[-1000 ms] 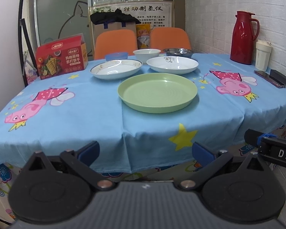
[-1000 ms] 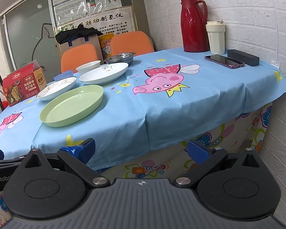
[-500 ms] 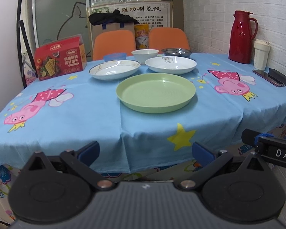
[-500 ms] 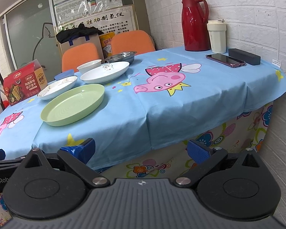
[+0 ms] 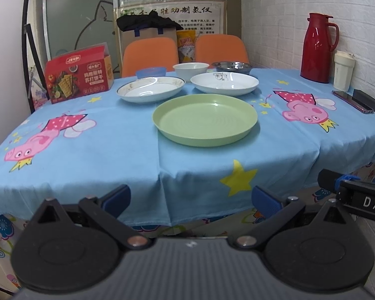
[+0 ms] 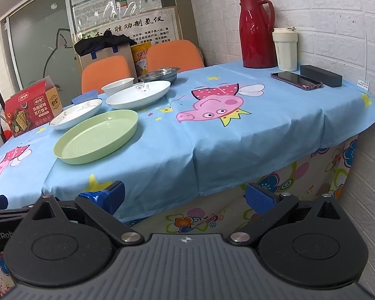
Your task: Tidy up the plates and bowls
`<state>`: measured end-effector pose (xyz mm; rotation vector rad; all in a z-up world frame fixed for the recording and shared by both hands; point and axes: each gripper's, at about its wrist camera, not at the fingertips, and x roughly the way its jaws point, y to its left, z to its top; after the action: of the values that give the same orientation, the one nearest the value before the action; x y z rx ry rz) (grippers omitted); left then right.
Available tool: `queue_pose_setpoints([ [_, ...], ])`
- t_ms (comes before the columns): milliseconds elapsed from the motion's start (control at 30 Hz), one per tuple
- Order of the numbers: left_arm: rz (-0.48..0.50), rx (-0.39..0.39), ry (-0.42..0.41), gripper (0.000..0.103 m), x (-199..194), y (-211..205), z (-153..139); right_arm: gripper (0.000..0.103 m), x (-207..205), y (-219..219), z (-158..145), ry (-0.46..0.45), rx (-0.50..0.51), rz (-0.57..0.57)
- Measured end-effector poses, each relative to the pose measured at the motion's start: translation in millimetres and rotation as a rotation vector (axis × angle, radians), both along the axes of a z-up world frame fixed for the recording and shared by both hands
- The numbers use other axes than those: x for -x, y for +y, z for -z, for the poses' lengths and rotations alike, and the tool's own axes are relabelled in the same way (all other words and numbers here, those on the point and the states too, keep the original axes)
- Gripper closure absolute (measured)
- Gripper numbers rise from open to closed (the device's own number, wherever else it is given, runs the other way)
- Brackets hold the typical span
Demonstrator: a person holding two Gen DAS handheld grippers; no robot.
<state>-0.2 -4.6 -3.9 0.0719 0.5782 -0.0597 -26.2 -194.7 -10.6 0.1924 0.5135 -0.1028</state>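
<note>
A green plate [image 5: 205, 118] [image 6: 97, 135] lies mid-table on the blue cloth. Behind it sit two white plates, one at the left [image 5: 151, 89] [image 6: 76, 113] and one at the right [image 5: 224, 83] [image 6: 138, 94]. Further back stand a white bowl [image 5: 190, 69] [image 6: 118, 86], a steel bowl [image 5: 232, 66] [image 6: 159, 74] and a blue bowl [image 5: 150, 72]. My left gripper [image 5: 190, 197] is open and empty, held below the table's front edge. My right gripper [image 6: 185, 196] is likewise open and empty, off the front right of the table.
A red cracker box [image 5: 78, 73] stands at the back left. A red thermos [image 6: 257, 31], cream cup [image 6: 285, 48], phone [image 6: 296, 80] and black case [image 6: 321, 75] line the right side by the brick wall. Two orange chairs [image 5: 150, 55] stand behind the table.
Both wrist views have shifted slightly; the table scene sits a little further left in the left view and right in the right view. Nothing on the table has moved.
</note>
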Motion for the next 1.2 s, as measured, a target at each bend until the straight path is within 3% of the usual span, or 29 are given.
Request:
queue_pose_setpoints([
  [1200,0.002,0.006,0.022,0.000,-3.0,0.2,2.3,0.012,-2.5,-1.2,2.5,0.012,-0.004,-0.004],
])
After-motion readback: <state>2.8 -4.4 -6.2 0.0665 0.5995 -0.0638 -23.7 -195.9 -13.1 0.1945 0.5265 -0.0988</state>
